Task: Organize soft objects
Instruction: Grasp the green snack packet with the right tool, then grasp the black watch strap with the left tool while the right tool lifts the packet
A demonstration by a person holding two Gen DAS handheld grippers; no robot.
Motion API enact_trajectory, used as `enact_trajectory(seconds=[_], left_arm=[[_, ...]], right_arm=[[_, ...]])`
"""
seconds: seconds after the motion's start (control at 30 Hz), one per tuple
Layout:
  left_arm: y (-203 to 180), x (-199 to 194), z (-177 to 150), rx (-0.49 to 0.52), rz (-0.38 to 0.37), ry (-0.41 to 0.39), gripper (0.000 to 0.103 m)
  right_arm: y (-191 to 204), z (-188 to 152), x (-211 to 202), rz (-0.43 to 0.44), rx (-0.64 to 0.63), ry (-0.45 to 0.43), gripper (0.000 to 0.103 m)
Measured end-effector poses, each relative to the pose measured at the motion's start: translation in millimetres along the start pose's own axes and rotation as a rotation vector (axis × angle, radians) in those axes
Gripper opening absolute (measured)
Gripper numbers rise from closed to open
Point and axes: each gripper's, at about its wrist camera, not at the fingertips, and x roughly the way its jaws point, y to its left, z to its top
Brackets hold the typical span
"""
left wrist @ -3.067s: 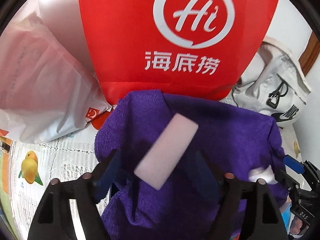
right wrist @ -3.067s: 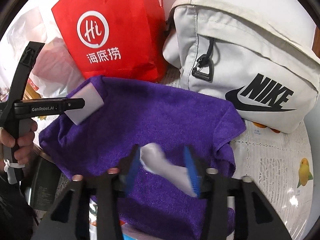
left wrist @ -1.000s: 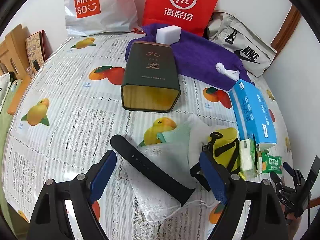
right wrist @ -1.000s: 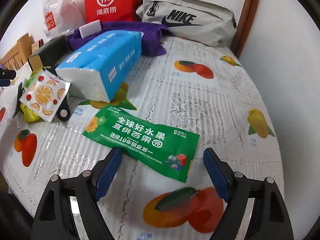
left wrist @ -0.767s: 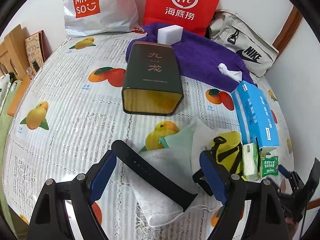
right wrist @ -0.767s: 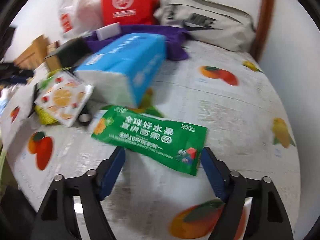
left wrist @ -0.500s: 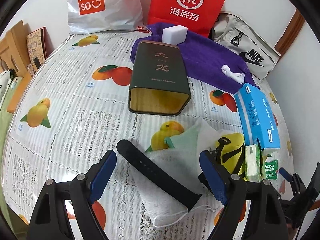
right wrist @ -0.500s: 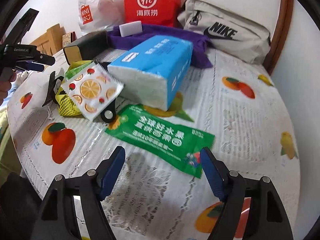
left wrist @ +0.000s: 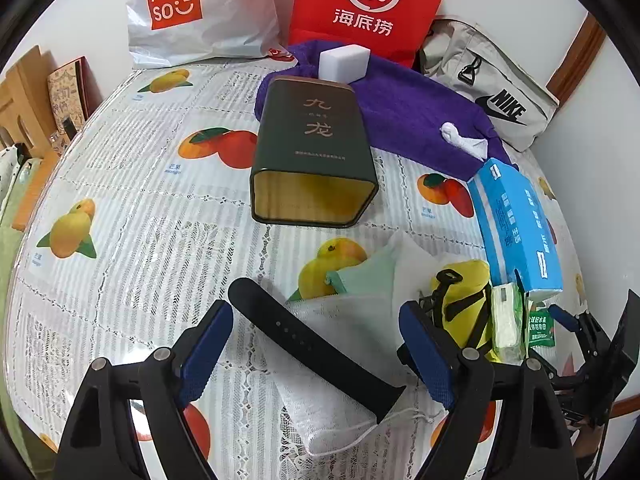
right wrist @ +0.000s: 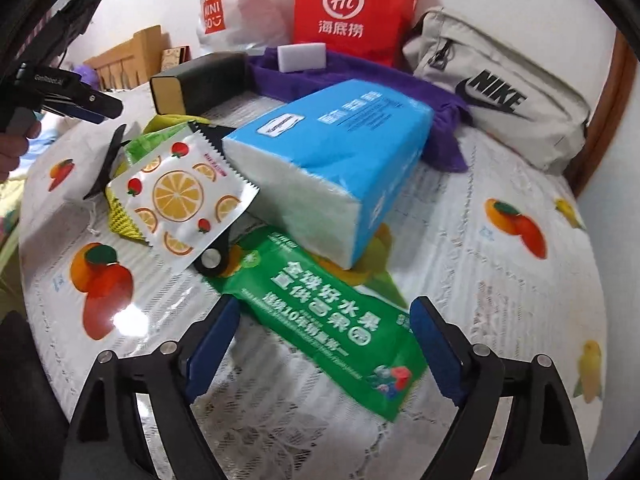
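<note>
My left gripper [left wrist: 316, 348] hangs open over a black watch strap [left wrist: 312, 344] that lies on a white face mask [left wrist: 332, 384]; neither pad touches them. A pale green cloth [left wrist: 360, 276] and a yellow mesh pouch [left wrist: 464, 280] lie just beyond. At the back, a purple towel [left wrist: 420, 108] carries a white sponge [left wrist: 344, 62] and a crumpled white tissue [left wrist: 464, 138]. My right gripper [right wrist: 324, 348] is closing, its jaws astride a green wet-wipe packet [right wrist: 332, 316] flat on the table, with no pad pressing on it.
A blue tissue pack [right wrist: 332, 152], an orange-print sachet [right wrist: 184, 196] and a dark green tin [left wrist: 316, 140] crowd the table's middle. Against the wall stand a red bag [left wrist: 368, 4], a white Miniso bag [left wrist: 192, 12] and a grey Nike bag [right wrist: 500, 92]. The table edge is near, at the right.
Both grippers have pulled back from the purple towel, leaving sponge and tissue on it. In the last second the right gripper rolled, slid along the green packet and narrowed its jaws; the left barely moved.
</note>
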Motion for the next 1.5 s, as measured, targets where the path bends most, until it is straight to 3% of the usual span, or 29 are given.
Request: enact_trajectory(seconds=[0.03, 0.1, 0.17, 0.27, 0.3, 0.33, 0.4, 0.6, 0.77, 0.83, 0.9, 1.07, 1.2, 1.27, 1.37, 1.4, 1.5], left_arm=[[0, 0, 0, 0.001, -0.001, 0.0, 0.084], [1, 1, -1, -0.002, -0.003, 0.001, 0.084], [4, 1, -2, -0.009, -0.014, 0.001, 0.084], [5, 2, -4, -0.01, -0.025, 0.006, 0.084], [5, 1, -4, -0.008, -0.029, 0.006, 0.084], [5, 1, -5, -0.006, -0.031, 0.005, 0.084], [6, -1, -6, -0.006, -0.033, 0.0, 0.084], [12, -3, -5, -0.021, -0.024, -0.002, 0.084], [11, 0, -4, -0.019, -0.023, 0.007, 0.084], [10, 1, -5, -0.014, -0.031, 0.008, 0.084], [10, 2, -5, -0.016, -0.034, 0.012, 0.084], [9, 4, -9, -0.015, -0.049, 0.018, 0.084], [7, 1, -13, -0.005, -0.062, 0.016, 0.084], [7, 0, -15, 0.0, -0.062, 0.016, 0.084], [8, -2, -19, 0.003, -0.071, 0.012, 0.084], [9, -3, -21, 0.005, -0.075, 0.006, 0.084], [12, -5, -25, 0.017, -0.059, -0.007, 0.084]], right_arm=[[0, 0, -1, 0.009, 0.006, 0.002, 0.07], [2, -3, -6, 0.022, 0.022, 0.022, 0.043], [6, -6, -13, 0.012, 0.04, 0.048, 0.034], [13, -11, -19, 0.001, 0.018, 0.06, 0.034], [16, -12, -21, -0.009, -0.004, 0.06, 0.038], [19, -12, -21, -0.02, -0.02, 0.06, 0.044], [21, -10, -21, -0.046, -0.045, 0.052, 0.072], [16, 6, -11, -0.033, -0.105, 0.024, 0.075], [7, 10, 4, 0.057, -0.105, 0.057, 0.075], [1, 10, 5, 0.089, -0.05, 0.08, 0.069], [-5, 6, 1, 0.094, 0.01, 0.095, 0.056], [3, -4, -12, 0.051, 0.095, 0.148, 0.049], [28, -10, -17, 0.027, 0.005, 0.141, 0.049], [28, -9, -16, 0.039, 0.019, 0.135, 0.048], [27, -8, -15, 0.037, 0.045, 0.118, 0.038], [28, -8, -16, 0.025, 0.046, 0.111, 0.03], [32, -10, -21, 0.002, 0.063, 0.107, 0.022]])
